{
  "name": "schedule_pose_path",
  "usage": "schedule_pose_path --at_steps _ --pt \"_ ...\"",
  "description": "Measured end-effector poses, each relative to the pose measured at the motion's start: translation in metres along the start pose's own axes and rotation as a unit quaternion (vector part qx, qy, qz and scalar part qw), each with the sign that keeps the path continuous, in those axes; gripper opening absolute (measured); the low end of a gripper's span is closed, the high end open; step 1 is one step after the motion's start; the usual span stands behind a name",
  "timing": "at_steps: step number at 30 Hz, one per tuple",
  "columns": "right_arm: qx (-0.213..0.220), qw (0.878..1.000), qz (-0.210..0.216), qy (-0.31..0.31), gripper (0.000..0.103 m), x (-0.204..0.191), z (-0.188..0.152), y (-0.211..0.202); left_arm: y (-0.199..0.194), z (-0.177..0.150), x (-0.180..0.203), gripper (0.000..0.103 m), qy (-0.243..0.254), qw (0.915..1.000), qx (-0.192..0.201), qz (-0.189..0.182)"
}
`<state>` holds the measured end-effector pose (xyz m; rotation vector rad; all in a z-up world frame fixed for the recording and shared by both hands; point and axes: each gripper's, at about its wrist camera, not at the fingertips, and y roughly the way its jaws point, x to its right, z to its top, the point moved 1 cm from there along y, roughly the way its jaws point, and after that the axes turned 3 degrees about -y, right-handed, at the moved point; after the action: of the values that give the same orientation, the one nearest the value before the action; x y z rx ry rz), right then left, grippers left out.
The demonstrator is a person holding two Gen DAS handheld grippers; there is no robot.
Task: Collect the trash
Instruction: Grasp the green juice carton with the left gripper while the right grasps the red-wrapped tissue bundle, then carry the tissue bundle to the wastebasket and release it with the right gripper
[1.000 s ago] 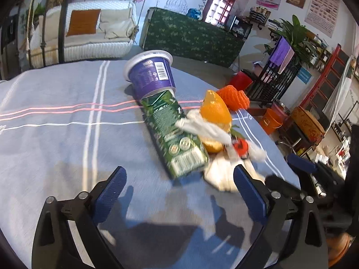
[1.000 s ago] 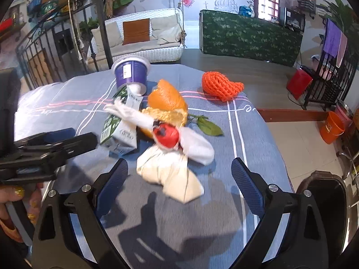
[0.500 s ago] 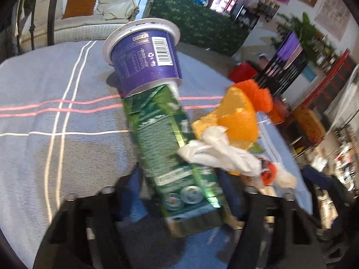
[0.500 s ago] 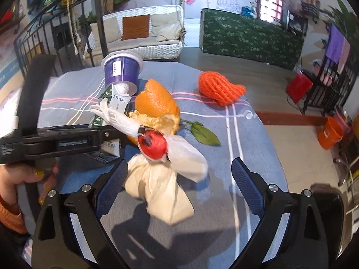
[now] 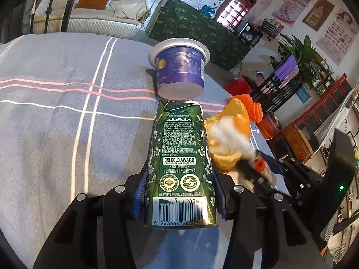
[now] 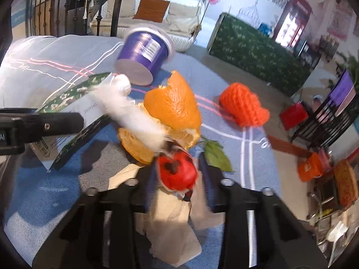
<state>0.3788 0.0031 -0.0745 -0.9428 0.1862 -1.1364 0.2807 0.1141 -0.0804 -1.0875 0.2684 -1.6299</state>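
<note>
Closing on the green carton [image 5: 179, 168], the left gripper [image 5: 178, 196] has both pads against its sides, above the grey table [image 5: 56, 123], near the purple cup [image 5: 179, 71]. Beside it, the right gripper [image 6: 177, 180] is closing around a white wrapper [image 6: 128, 112] with a red cap [image 6: 177, 173], by the orange peel [image 6: 172, 107].

Two close wrist fisheyes angled down, sharing purple cup [image 5: 180, 70] [image 6: 143, 51]
</note>
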Motion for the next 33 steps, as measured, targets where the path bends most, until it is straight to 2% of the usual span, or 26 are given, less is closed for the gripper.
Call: schedule_pose_path --at_steps 6,12,17,33 --pt "0.038 0.999 -0.011 0.008 0.029 -0.002 -0.007 -0.03 -0.011 -0.005 -0.002 0.049 -0.009 0.9999 0.01 0.0" --pt "0.062 0.997 -0.002 0.044 0.029 0.001 -0.017 -0.062 -0.026 -0.011 0.008 0.049 -0.005 0.9997 0.023 0.003" --pt "0.084 0.995 -0.011 0.057 0.029 -0.001 -0.036 -0.093 -0.042 -0.023 0.013 0.049 -0.002 0.9995 0.033 -0.001" --pt "0.086 0.988 -0.009 0.13 0.029 0.003 -0.098 -0.153 -0.074 -0.06 0.048 0.049 0.03 0.998 0.047 -0.03"
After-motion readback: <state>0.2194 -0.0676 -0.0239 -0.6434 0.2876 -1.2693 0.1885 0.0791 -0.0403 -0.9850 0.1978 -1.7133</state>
